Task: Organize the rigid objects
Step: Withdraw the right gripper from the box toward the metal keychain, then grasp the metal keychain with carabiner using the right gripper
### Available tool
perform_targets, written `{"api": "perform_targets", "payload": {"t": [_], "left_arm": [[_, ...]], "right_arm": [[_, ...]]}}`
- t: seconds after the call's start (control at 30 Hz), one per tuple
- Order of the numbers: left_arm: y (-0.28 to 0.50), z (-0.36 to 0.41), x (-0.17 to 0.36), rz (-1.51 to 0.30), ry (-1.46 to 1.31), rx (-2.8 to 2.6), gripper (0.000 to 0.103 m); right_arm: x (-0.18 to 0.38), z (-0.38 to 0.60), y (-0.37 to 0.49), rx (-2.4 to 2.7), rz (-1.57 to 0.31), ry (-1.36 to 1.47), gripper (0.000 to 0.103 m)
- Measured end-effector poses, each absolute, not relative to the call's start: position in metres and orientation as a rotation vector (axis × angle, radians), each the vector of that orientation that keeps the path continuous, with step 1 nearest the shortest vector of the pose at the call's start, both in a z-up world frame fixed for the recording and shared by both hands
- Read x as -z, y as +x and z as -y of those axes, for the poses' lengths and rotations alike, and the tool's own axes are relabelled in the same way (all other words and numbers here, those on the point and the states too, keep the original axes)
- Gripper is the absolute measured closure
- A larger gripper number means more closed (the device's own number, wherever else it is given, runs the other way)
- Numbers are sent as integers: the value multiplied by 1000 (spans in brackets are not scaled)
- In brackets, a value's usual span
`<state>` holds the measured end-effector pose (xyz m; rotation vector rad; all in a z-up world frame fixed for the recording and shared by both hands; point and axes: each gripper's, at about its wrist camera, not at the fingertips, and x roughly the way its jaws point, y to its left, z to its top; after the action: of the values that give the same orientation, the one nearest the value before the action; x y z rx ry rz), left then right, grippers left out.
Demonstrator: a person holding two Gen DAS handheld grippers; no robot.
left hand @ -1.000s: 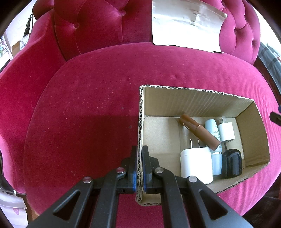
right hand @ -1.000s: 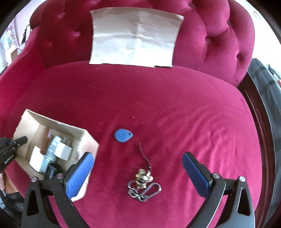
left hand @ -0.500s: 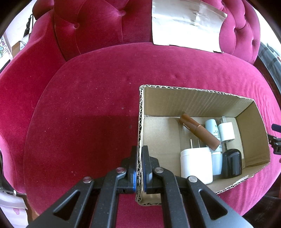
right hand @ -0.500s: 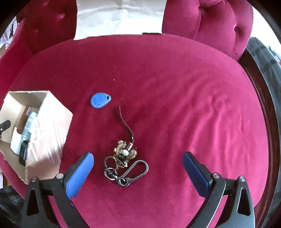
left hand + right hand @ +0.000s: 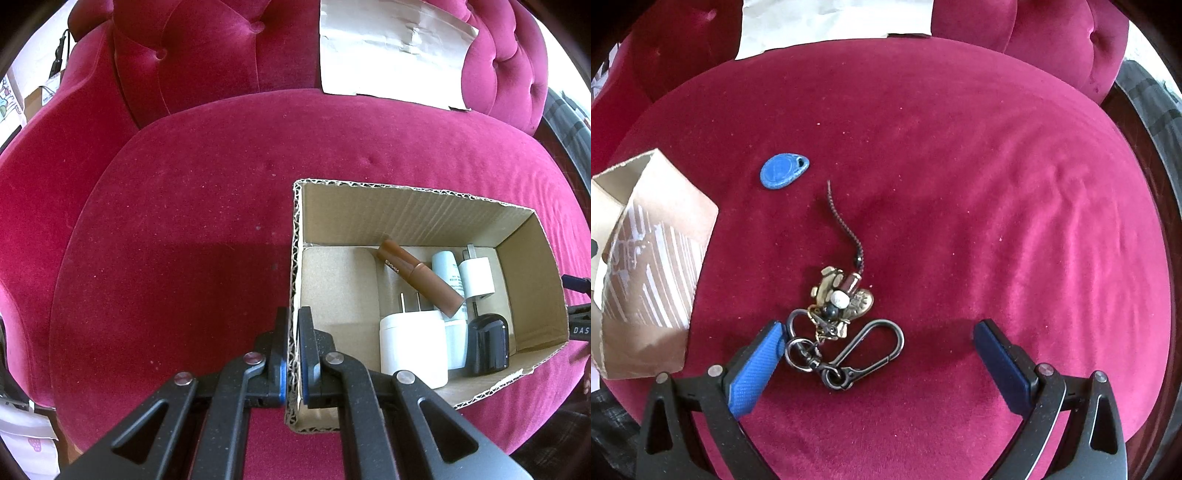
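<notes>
Having descended over the last second, the wide-open right gripper (image 5: 877,341) now brackets the one keychain (image 5: 836,321) on the sofa cushion (image 5: 997,184) (one blue tag (image 5: 783,171) lies beyond), while the left gripper (image 5: 293,334) stays clamped on the cardboard box (image 5: 406,218) holding five items, so pickup appears imminent.

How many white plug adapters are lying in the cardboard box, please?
2: a large white plug adapter near the cardboard box's front edge, a small white plug adapter toward the back right. Others may be hidden underneath.
</notes>
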<state>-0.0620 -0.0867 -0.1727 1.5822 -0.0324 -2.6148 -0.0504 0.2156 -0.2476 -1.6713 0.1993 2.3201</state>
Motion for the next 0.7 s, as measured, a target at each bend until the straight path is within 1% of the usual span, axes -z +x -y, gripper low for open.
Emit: {"api": "perform_targets", "payload": {"t": [0.17, 0.2, 0.27, 0.3, 0.33, 0.37, 0.4, 0.5, 0.7], "left_arm": [[-62, 87, 173, 33, 1583, 2614, 99], [-62, 87, 173, 32, 1583, 2613, 99], [-62, 87, 173, 33, 1582, 2613, 99], [-62, 87, 173, 32, 1582, 2614, 99], [-62, 87, 173, 32, 1582, 2614, 99], [-62, 87, 173, 32, 1582, 2614, 99], [-62, 87, 173, 32, 1582, 2614, 99], [-63, 87, 172, 35, 1583, 2612, 99], [-63, 87, 172, 39, 1581, 2612, 99]], "right_arm": [[243, -211, -54, -2312, -197, -1677, 0], [242, -210, -54, -2321, -191, -1669, 2], [238, -206, -53, -2343, -176, -1656, 11], [236, -205, -53, -2352, -172, -1648, 24], [232, -203, -53, -2373, -177, -1635, 41], [229, -202, -53, -2380, -181, -1628, 52], [227, -201, -53, -2384, -187, -1617, 78], [222, -202, -52, -2388, -229, -1612, 79], [213, -197, -51, -2399, -224, -1595, 79]]}}
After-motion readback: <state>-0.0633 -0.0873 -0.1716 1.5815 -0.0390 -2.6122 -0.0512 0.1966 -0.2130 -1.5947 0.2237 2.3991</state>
